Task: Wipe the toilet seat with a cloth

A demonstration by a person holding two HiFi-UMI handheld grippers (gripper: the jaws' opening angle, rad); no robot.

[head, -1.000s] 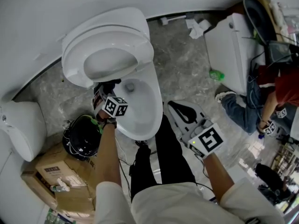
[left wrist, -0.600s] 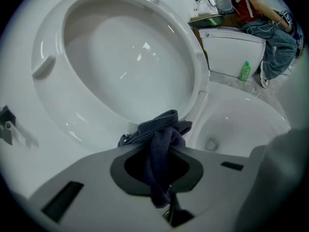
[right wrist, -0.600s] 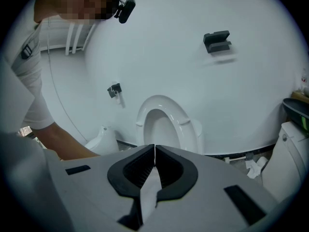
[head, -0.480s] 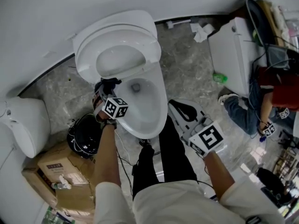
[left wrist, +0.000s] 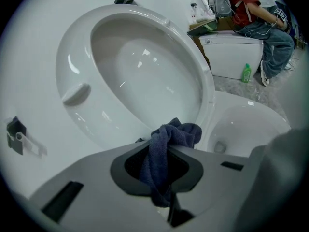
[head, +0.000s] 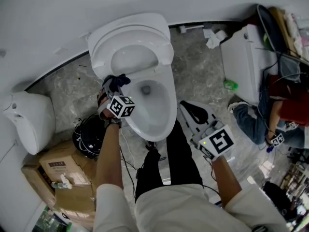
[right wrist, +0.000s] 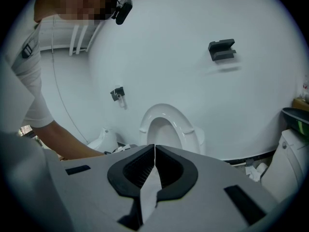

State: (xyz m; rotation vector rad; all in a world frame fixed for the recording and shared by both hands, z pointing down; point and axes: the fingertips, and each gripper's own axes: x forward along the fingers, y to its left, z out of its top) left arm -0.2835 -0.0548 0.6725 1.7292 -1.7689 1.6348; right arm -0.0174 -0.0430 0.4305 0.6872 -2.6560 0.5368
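Head view: your left gripper [head: 115, 84], clamped on the dark blue cloth [left wrist: 166, 151], now sits higher than a second ago, off the bowl [head: 154, 112] rim and at the raised toilet seat's [head: 99, 62] hinge end. Wiping looks imminent. Your right gripper [right wrist: 154, 153] hangs aside, closed and empty.

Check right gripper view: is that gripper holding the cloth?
No, the right gripper has its jaws together with nothing between them; the dark blue cloth is clamped in the left gripper.

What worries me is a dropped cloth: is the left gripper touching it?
Touching: left gripper view shows the left gripper clamped on the blue cloth.
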